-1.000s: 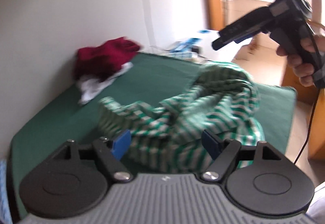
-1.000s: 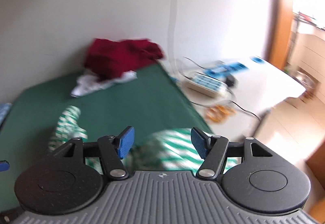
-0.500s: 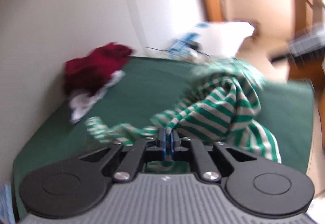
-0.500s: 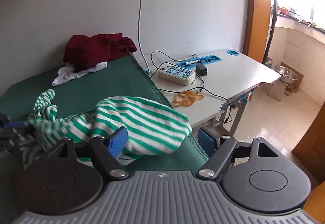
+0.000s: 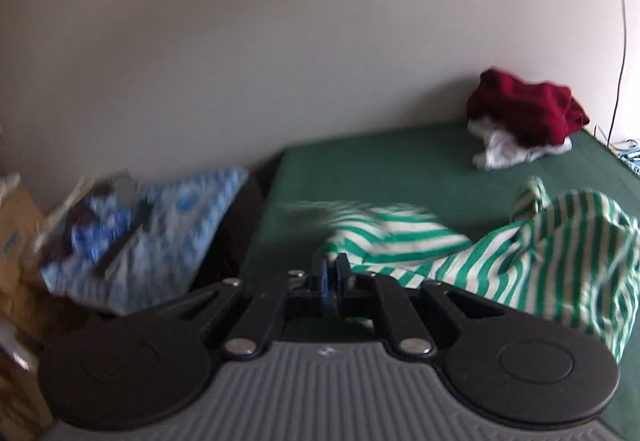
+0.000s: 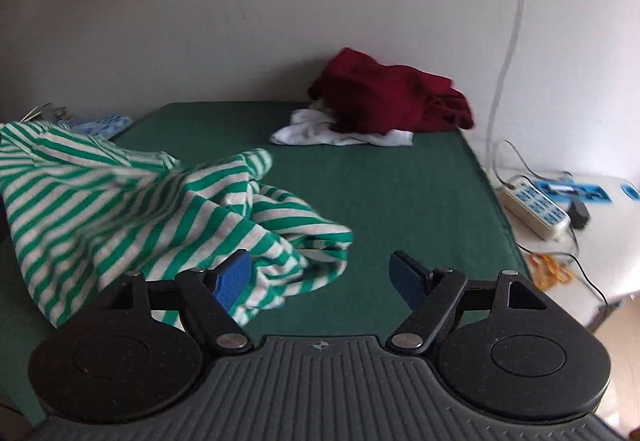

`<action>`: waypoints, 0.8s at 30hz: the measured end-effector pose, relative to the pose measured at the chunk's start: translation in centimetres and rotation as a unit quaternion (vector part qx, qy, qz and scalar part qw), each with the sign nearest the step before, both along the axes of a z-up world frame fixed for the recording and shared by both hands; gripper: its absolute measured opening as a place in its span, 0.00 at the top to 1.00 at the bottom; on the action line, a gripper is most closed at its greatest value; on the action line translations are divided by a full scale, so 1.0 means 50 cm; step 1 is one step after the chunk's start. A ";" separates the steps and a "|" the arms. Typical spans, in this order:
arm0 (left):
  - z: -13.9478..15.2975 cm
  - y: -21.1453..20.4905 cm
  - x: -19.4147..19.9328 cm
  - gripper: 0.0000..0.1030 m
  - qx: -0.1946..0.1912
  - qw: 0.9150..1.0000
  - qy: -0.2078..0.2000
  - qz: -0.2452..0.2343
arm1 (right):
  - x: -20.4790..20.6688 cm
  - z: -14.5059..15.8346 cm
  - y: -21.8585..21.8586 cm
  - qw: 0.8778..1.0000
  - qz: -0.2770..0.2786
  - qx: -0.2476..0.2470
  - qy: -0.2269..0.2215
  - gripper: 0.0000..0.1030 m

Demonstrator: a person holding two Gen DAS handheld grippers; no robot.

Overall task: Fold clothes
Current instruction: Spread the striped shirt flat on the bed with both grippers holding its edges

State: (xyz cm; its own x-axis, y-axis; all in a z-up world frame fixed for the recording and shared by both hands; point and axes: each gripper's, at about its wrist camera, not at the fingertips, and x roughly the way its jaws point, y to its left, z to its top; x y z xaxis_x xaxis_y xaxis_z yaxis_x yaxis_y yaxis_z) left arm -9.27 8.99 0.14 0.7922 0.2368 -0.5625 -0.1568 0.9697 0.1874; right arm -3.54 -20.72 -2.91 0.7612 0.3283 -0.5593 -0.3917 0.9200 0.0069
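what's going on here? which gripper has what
A person with two handheld grippers is starting to fold a green-and-white striped shirt on a green-covered bed. The left gripper is shut on an edge of the shirt, lifting that side. The right gripper is open and holds nothing, hovering beside the bunched fabric. The shirt is crumpled, not laid flat. A dark red garment and a white one lie untouched by the wall.

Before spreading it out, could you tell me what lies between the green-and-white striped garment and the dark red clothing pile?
Only bare green table cover separates the striped garment from the red pile, as the right wrist view shows.
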 end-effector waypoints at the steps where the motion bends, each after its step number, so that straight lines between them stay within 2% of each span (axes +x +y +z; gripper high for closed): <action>1: -0.014 0.005 -0.007 0.93 -0.005 1.000 0.009 0.008 | 0.014 0.003 0.027 1.000 0.013 -0.004 -0.006 0.24; 3: -0.043 0.015 -0.020 0.93 -0.015 0.999 0.028 0.024 | 0.047 0.001 0.077 0.999 0.032 -0.011 -0.005 0.23; 5: -0.072 0.024 -0.033 0.93 -0.024 0.998 0.046 0.039 | 0.087 -0.017 0.119 0.999 0.040 -0.016 0.015 0.19; 7: -0.083 0.033 -0.032 0.93 -0.037 0.997 0.054 0.036 | 0.128 -0.034 0.162 0.998 0.049 -0.022 0.034 0.19; 8: -0.086 0.040 -0.030 0.93 -0.045 0.997 0.058 0.033 | 0.148 -0.043 0.183 0.997 0.054 -0.025 0.044 0.27; 9: -0.091 0.046 -0.027 0.93 -0.053 0.996 0.062 0.031 | 0.163 -0.059 0.199 0.996 0.046 -0.040 0.065 0.41; 10: -0.096 0.053 -0.023 0.93 -0.060 0.996 0.066 0.029 | 0.174 -0.072 0.205 0.995 0.037 -0.042 0.088 0.71; 12: -0.104 0.066 -0.018 0.93 -0.069 0.995 0.073 0.018 | 0.163 -0.066 0.187 0.995 0.020 -0.005 0.095 0.74; 13: -0.108 0.072 -0.016 0.93 -0.067 0.995 0.074 0.011 | 0.138 -0.050 0.174 0.996 0.019 0.006 0.090 0.78; 19: -0.126 0.123 0.014 0.93 -0.088 0.991 0.088 -0.046 | -0.038 0.056 0.086 0.997 0.025 0.062 0.049 0.80; 21: -0.133 0.131 0.021 0.93 -0.097 0.988 0.093 -0.076 | -0.103 0.073 0.065 0.997 0.023 0.052 0.056 0.80; 24: -0.149 0.127 0.028 0.92 -0.103 0.980 0.106 -0.134 | -0.174 0.062 0.064 0.996 0.007 0.002 0.092 0.80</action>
